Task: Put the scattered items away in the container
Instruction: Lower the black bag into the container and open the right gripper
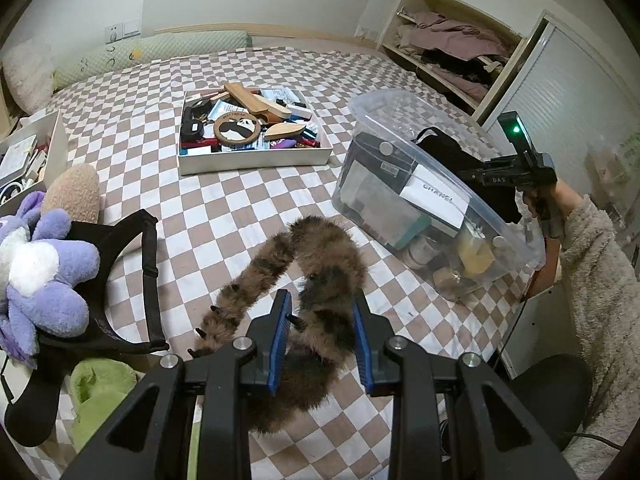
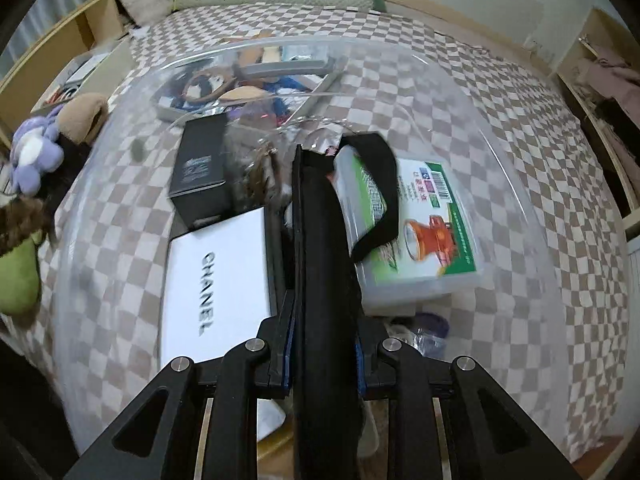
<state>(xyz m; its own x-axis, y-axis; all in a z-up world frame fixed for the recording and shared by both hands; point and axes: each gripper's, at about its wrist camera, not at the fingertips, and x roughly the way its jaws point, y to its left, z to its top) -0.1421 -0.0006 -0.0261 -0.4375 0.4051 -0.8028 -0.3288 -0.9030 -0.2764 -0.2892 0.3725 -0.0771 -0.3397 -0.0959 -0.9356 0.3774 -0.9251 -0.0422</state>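
A bed covered in a brown-and-white checked sheet fills both views.

In the left wrist view, the left tongs point down at a furry brown headband with small dark teeth. Its blue pads are closed on one end of the band, and the rest of it arcs away over the sheet.

To the left lie a purple plush flower, a black strap item, a tan fuzzy piece and a green fuzzy piece. Farther back on the bed sits a white tray crowded with small things, among them a round wooden panda mirror.

To the right stands the clear plastic container, near the bed's edge. A hand in a fuzzy beige sleeve holds the right tongs over it.

In the right wrist view, the right tongs point steeply down into the clear container. They are clamped on a black bag that stands on edge between the fingers, its black strap looping to the right. Whether the bag touches the bottom cannot be told. Already inside are a white box printed CHANEL to the left, a black box beyond it, and a clear case with a green label to the right.
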